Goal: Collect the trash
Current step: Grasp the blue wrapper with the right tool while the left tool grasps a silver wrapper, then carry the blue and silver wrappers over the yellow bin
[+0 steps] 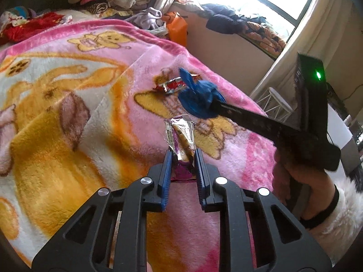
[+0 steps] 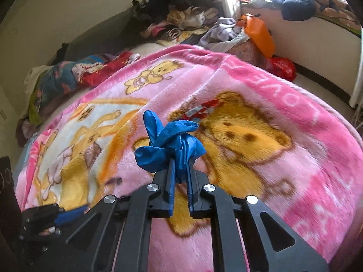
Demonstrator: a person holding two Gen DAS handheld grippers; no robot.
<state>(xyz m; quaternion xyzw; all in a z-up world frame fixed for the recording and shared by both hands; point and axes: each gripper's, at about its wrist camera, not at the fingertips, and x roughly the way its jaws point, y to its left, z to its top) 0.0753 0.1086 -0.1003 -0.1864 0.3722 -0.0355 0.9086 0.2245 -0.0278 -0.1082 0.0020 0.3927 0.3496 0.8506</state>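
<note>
Both grippers are closed on trash over a bed covered by a pink fleece blanket [image 1: 68, 95].

Left gripper [image 1: 182, 156]: jaws narrow, clamped on the near end of a purple snack wrapper [image 1: 181, 136]. The wrapper's far end stands free above the blanket.

Right gripper [image 2: 181, 165]: jaws nearly together, pinching a crumpled blue disposable glove [image 2: 169, 140], which is lifted clear of the blanket.

A third item, a red and silver wrapper [image 1: 173, 85], lies uncollected on the blanket just beyond the glove.

Risks:
1. The foil wrapper is slick and held by 1 end only, so it may slide out on a quick swing.
2. The glove is bunched, and loose fingers could snag the fleece or slip free.
3. With both grippers occupied, the red wrapper could be overlooked.

Writing: the blanket border shows letters reading "LOVE" [image 2: 292, 90]. Print on the wrappers is too small to read.
</note>
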